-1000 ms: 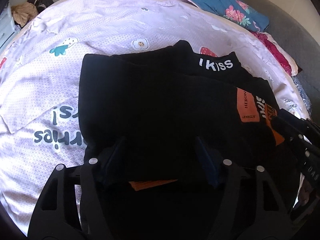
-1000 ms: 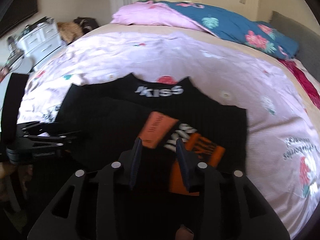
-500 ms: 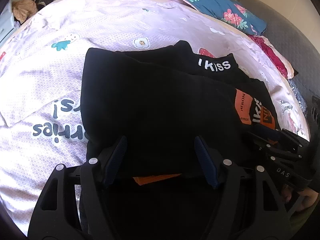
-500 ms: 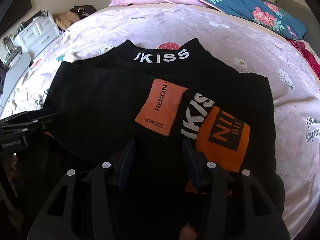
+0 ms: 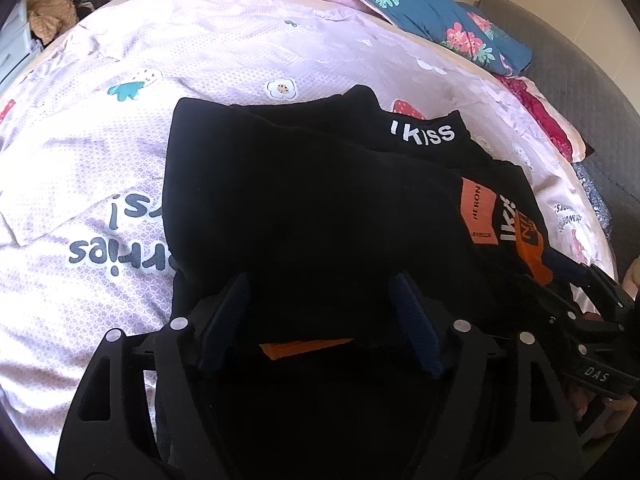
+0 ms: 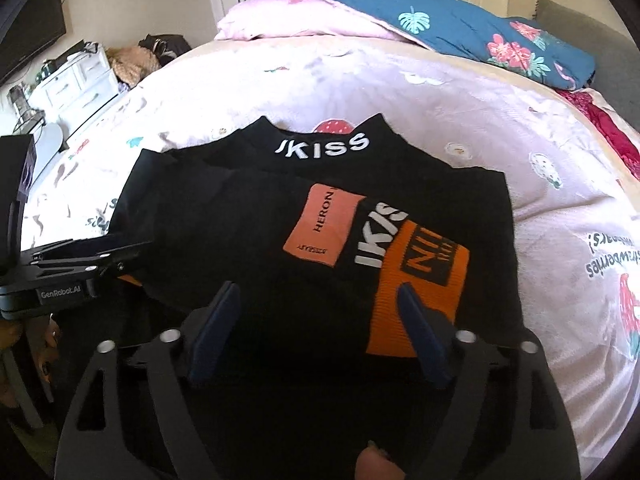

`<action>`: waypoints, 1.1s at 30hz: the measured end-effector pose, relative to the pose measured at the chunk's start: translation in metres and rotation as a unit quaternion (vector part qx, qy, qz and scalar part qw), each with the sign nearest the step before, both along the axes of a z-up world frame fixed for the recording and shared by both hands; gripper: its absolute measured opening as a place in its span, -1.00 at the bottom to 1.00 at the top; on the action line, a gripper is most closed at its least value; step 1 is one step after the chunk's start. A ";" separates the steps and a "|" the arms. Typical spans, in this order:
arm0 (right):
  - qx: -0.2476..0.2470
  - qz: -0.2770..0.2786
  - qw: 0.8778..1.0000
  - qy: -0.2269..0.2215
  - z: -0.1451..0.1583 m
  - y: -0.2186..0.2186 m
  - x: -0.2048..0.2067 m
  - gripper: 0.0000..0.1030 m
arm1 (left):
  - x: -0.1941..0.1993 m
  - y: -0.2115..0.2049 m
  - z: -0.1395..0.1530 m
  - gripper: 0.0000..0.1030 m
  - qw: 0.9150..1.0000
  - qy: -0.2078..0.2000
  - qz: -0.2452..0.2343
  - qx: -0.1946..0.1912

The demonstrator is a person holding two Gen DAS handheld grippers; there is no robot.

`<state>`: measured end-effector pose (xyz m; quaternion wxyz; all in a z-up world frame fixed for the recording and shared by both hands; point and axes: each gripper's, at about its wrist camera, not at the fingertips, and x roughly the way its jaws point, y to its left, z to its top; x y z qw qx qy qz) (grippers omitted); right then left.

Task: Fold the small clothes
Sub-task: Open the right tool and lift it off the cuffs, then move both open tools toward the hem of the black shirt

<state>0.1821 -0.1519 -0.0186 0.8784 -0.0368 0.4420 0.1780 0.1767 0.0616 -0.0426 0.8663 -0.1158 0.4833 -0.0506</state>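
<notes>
A black garment [image 5: 312, 208] with white "KISS" lettering and orange patches lies folded on the bed; it also shows in the right wrist view [image 6: 304, 216]. My left gripper [image 5: 320, 304] is open, its fingers spread over the garment's near left edge. My right gripper [image 6: 316, 320] is open over the near edge by the orange patch [image 6: 420, 292]. Each gripper shows in the other's view, the right gripper's body at the right of the left wrist view [image 5: 580, 316], the left gripper's body at the left of the right wrist view [image 6: 72, 268]. Nothing is held.
The bed has a pale pink printed sheet [image 5: 120, 168]. A blue floral duvet [image 6: 460, 28] and pink pillow [image 6: 280, 16] lie at the far end. A grey headboard [image 5: 592, 92] is at right. White drawers [image 6: 72, 80] stand left of the bed.
My right gripper has opened wider and drawn back slightly from the garment. The left gripper stays open and nearly still. The garment lies flat.
</notes>
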 end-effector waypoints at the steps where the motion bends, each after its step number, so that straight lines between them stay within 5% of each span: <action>1: 0.001 -0.003 1.000 0.000 0.000 -0.002 0.000 0.72 | -0.001 0.000 0.001 0.37 1.000 -0.001 0.000 -0.001; 14: 0.010 -0.041 0.999 -0.006 0.004 -0.022 -0.006 0.92 | -0.013 0.002 0.019 0.83 1.000 -0.019 0.010 0.001; 33: 0.015 -0.041 0.998 -0.047 0.036 -0.022 -0.024 0.92 | -0.029 0.005 0.044 0.83 0.999 -0.037 0.032 0.022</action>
